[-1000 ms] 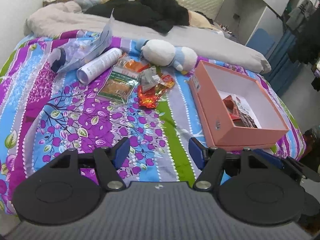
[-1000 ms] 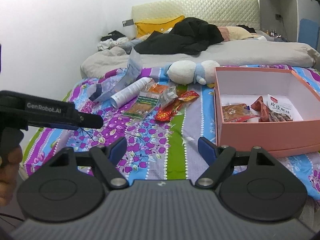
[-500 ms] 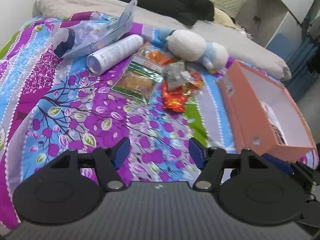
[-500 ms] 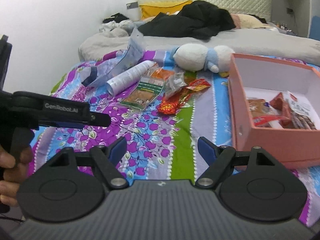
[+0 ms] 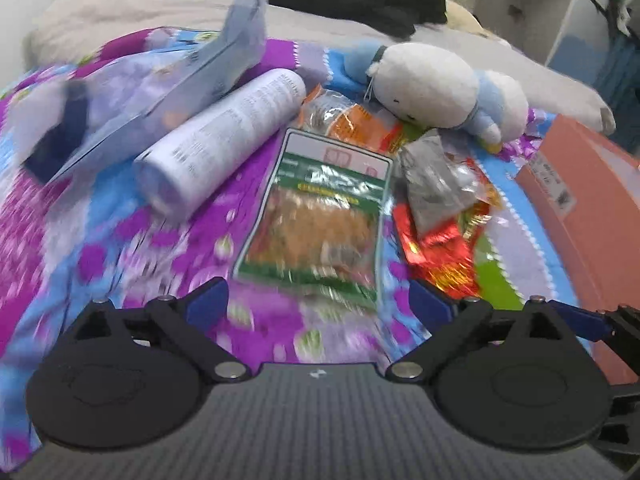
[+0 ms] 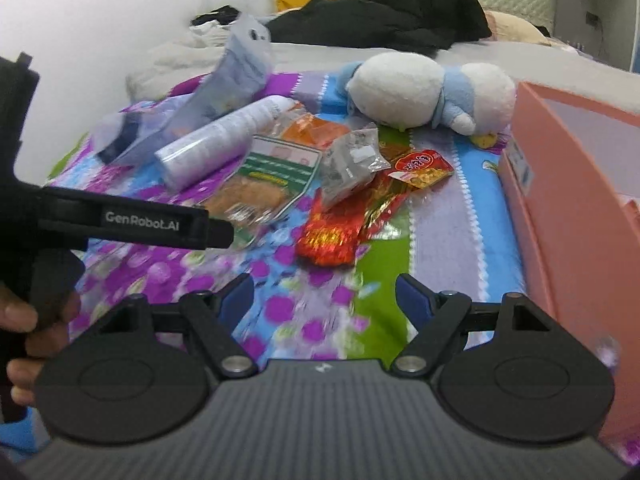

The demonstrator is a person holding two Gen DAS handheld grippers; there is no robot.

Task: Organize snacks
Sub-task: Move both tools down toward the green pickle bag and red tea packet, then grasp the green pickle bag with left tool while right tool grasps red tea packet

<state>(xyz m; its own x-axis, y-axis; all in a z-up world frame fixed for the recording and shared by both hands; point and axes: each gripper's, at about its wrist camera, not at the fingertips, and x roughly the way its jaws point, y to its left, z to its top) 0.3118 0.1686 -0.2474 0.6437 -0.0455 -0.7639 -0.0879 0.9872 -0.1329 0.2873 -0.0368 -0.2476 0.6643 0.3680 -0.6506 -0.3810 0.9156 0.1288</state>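
Several snack packets lie on the flowered bedspread. A green-edged packet (image 5: 320,216) lies just ahead of my open, empty left gripper (image 5: 318,306). Beside it are a grey packet (image 5: 432,184), red foil packets (image 5: 444,252) and an orange packet (image 5: 352,120). The pink box (image 5: 588,208) stands at the right. In the right wrist view, my open, empty right gripper (image 6: 324,298) is short of the red foil packets (image 6: 352,220), with the green-edged packet (image 6: 264,184), the grey packet (image 6: 352,164) and the pink box (image 6: 576,184) around them. The left gripper's body (image 6: 120,220) shows at the left.
A white cylinder (image 5: 224,140) and a pale plastic bag (image 5: 160,88) lie left of the snacks. A white and blue plush toy (image 5: 436,84) lies behind them. Black clothes (image 6: 380,12) and a grey duvet cover the far half of the bed.
Both grippers have moved forward and down toward the snack pile, which now looks much larger. The pink box has slid to the right edge of both views. Both stay open.
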